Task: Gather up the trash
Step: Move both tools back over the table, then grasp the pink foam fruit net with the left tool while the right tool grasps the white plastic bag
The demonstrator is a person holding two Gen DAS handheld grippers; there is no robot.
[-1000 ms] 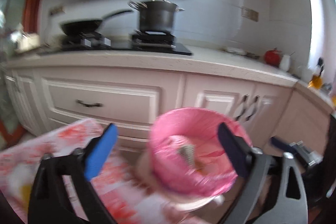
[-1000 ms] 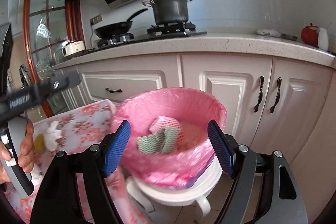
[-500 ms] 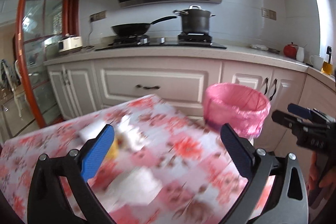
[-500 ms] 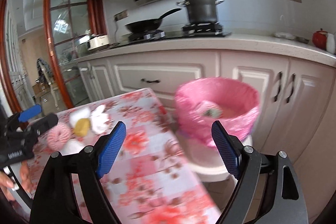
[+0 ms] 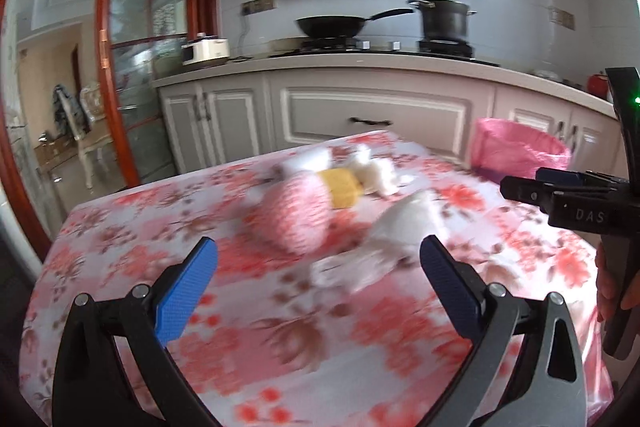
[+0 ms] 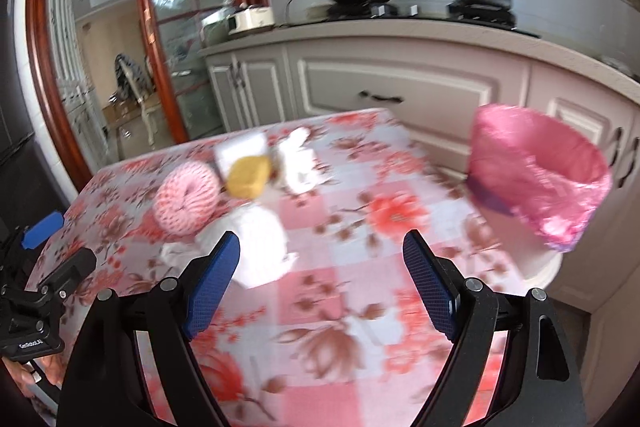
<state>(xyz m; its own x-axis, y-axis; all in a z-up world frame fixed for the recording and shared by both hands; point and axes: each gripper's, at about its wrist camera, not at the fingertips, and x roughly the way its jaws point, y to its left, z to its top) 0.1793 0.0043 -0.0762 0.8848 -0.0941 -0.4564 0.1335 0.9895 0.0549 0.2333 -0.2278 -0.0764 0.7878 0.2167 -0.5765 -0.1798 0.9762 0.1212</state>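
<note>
Both tools hang over the flowered worktop (image 6: 400,211) with nothing in them; the left tool (image 5: 318,283) has its blue pads spread wide, and the right tool (image 6: 322,279) is spread just as wide, so neither grips anything. The trash lies in a loose cluster toward the far side of the worktop, out ahead of both tools: a pink mesh scrubber (image 6: 188,197), a yellow sponge (image 6: 248,177) touching it, a white block (image 6: 240,149) behind the sponge, and crumpled white paper (image 6: 298,165) just beside the sponge; a bigger wad of white tissue (image 6: 260,247) sits nearest, just ahead of the right tool's left pad. The bin with its pink liner (image 6: 536,179) stands off the right edge of the worktop, by the kitchen cabinets (image 5: 376,119), I would say so that anything lifted can be swung straight across and dropped; whether there is anything inside it I cannot tell from here. The wide spread looks like readiness for soft, bulky pieces that squash when pinched. My guess is that the tissue is the easiest next pick for the right tool and the scrubber for the left; the pictures are smeared, so finer detail of the pile is lost.
</note>
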